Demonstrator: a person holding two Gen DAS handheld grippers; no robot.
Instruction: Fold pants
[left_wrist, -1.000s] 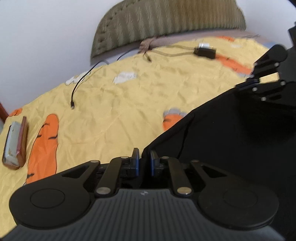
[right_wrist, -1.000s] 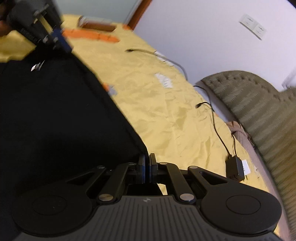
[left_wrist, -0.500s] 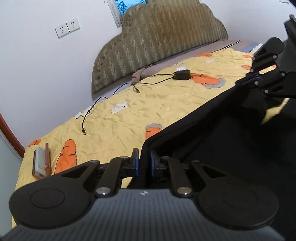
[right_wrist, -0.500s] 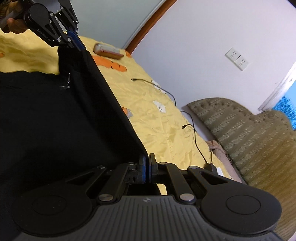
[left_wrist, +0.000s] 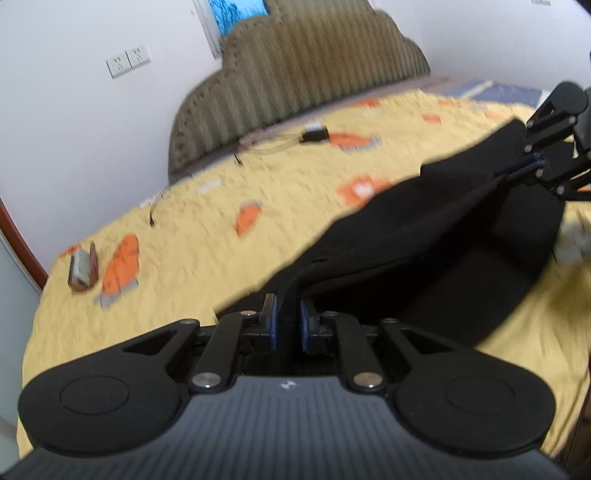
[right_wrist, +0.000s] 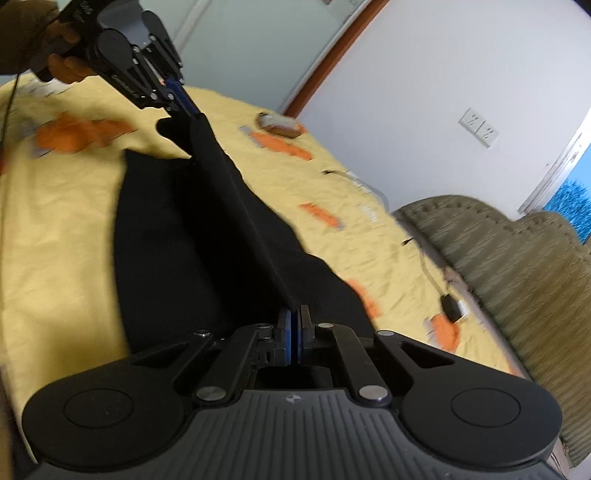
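Black pants held stretched over a yellow bedspread, both grippers clamped on the fabric.

Yellow bedspread (left_wrist: 192, 236) with orange prints fills the scene; olive headboard (left_wrist: 295, 74) at the far end. Black pants (right_wrist: 177, 229) are held taut along one edge, the rest draped on the bed. Left gripper (left_wrist: 287, 314) is pinched on the near corner; right gripper (right_wrist: 294, 325) is pressed onto the other end. A small box (left_wrist: 82, 267) is seen far left.
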